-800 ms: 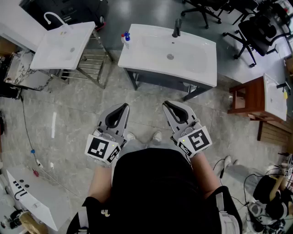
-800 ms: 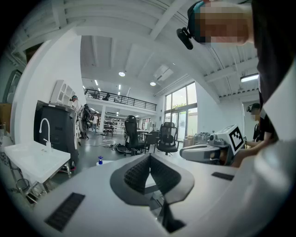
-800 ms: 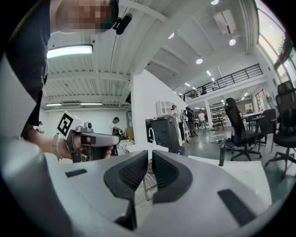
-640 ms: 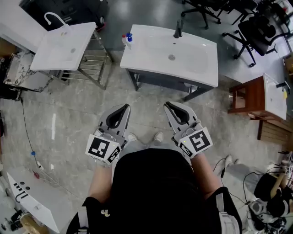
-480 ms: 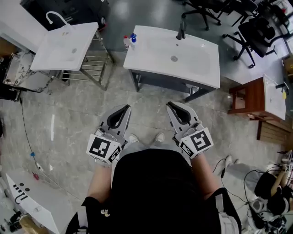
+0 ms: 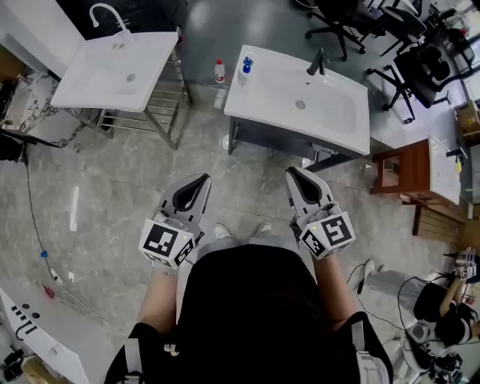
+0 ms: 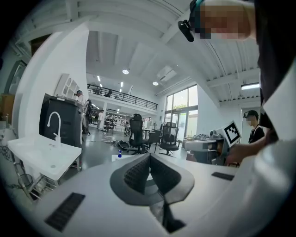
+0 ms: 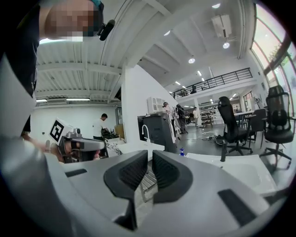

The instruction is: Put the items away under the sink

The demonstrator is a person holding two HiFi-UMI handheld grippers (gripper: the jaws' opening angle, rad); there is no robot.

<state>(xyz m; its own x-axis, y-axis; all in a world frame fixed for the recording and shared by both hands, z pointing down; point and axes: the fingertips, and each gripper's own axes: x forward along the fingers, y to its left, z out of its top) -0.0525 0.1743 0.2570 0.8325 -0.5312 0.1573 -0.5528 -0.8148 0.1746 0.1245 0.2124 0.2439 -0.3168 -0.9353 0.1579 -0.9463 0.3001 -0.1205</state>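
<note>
My left gripper (image 6: 196, 186) has its jaws closed together, the ribbed pads meeting at the tips, and it has hold of nothing. My right gripper (image 6: 298, 182) is closed as well: only a thin slit shows between its pads, and nothing sits in it. I hold both in front of my waist, side by side and apart, pointing forward and slightly down. The marker cube (image 6: 166, 244) of the left one and the marker cube (image 6: 328, 234) of the right one face up toward my head.

Below the grippers lies the grey stone floor (image 6: 112, 195), with my shoes just past my lap. Ahead of me, well apart from both grippers, stands the white vanity sink (image 6: 330, 112), with a dark faucet (image 6: 319, 61) at its back edge and a dark cabinet (image 6: 270, 139) beneath the basin. A blue-capped bottle (image 6: 245, 69) stands upright on the sink's far left corner. A red-capped bottle (image 6: 219, 72) stands upright just beside that corner, off the sink top. I cannot tell what it rests on.

Further left is a second sink (image 6: 112, 71) with a white gooseneck tap (image 6: 105, 15), on a metal rack (image 6: 154, 105). A wooden stand (image 6: 394, 169) sits to the right of the vanity sink, and black office chairs (image 6: 420, 67) stand beyond it.
</note>
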